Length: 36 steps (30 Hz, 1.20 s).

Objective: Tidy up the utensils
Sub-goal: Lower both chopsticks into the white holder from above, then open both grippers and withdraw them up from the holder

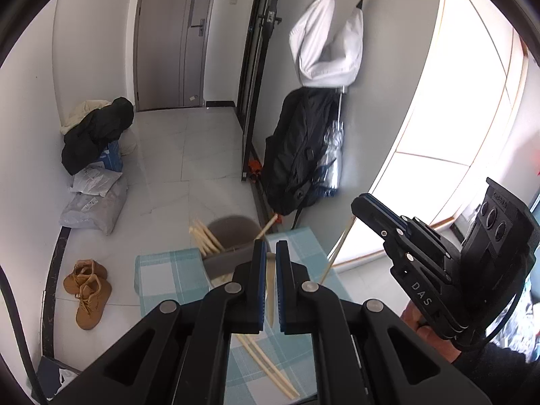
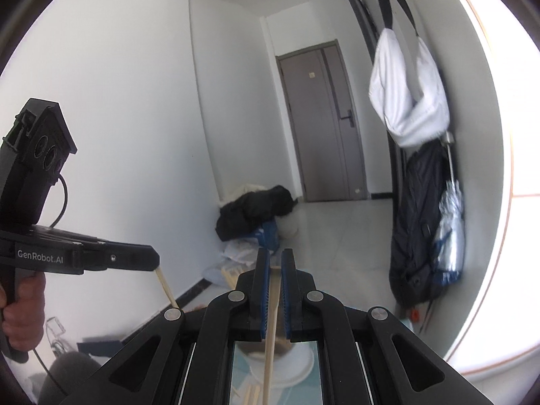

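Chopsticks are what I'm sorting: my left gripper has its blue pads pinched on one pale chopstick that hangs point-down between them, above the blue checked tablecloth. My right gripper is likewise clamped on a second chopstick, which runs from its pads back down toward the camera. In the left wrist view that stick slants down from the right tool, held up at the right by my hand. A few loose chopsticks lie on the cloth near me. Farther off stands a grey holder with several sticks leaning at its left side. Beyond the table, brown boots sit on the tiled floor to the left.
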### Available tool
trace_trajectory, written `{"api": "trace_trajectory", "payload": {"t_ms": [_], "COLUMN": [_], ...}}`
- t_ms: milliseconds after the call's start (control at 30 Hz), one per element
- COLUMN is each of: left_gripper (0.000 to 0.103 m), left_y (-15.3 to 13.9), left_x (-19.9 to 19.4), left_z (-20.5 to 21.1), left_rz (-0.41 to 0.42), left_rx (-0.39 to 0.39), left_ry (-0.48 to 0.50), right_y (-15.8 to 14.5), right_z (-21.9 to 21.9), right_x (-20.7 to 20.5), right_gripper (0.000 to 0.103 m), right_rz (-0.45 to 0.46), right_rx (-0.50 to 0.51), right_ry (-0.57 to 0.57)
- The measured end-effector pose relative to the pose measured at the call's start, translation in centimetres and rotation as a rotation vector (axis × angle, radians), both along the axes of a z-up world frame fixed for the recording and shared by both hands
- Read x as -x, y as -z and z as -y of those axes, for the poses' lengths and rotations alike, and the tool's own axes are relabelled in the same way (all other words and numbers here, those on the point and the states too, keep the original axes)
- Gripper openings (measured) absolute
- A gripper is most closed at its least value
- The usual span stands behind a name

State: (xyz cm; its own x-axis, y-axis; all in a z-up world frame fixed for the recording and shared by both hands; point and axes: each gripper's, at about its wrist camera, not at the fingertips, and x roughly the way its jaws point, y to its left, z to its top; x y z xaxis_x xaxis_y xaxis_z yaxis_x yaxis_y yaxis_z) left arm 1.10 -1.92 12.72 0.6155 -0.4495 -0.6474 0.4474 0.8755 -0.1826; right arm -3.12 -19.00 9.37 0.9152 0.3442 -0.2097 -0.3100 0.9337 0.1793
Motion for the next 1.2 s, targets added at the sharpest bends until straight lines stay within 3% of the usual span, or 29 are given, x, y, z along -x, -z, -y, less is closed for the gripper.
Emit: {"api": "trace_trajectory", "payload": {"t_ms": [233, 300, 467, 667, 1067, 1200], "left_gripper": [0.002, 0.002, 0.002, 0.002, 0.002, 0.002], "left_y": [-3.5, -4.3, -4.4, -2.0, 2.5, 3.0], "left_x": [-2.7, -4.1, -6.9, -9.8, -14.2, -14.7], "left_z": [-0.5, -0.9, -1.1, -1.4, -2.4, -3.4], "left_rz": [0.036, 0.038, 0.037, 0.023, -0.099, -0.119], "left_rx": [0.029, 0.072, 0.068, 0.058, 0.117, 0.118], "left_ry": [-0.019, -0.005, -0.018, -0.02, 0.026, -0.04], "right_y": [-5.4, -6.3, -7.1, -6.2, -1.8, 0.3], "right_z": [-1.3, -1.7, -2.3, -2.9, -4.1, -4.3], "right_x": [-4.4, -5.7, -9.0, -12.8, -16.4, -17.2], "right_gripper": [0.006, 0.006, 0.006, 0.006, 0.006, 0.009], "right_rz": [0.071, 0.088, 0.112, 0.086, 0.02, -0.053], "right_rx": [0.008, 0.016, 0.027, 0.033, 0.099, 0.104], "right_ry": [-0.027, -0.03, -0.01, -0.021, -0.089, -0.142]}}
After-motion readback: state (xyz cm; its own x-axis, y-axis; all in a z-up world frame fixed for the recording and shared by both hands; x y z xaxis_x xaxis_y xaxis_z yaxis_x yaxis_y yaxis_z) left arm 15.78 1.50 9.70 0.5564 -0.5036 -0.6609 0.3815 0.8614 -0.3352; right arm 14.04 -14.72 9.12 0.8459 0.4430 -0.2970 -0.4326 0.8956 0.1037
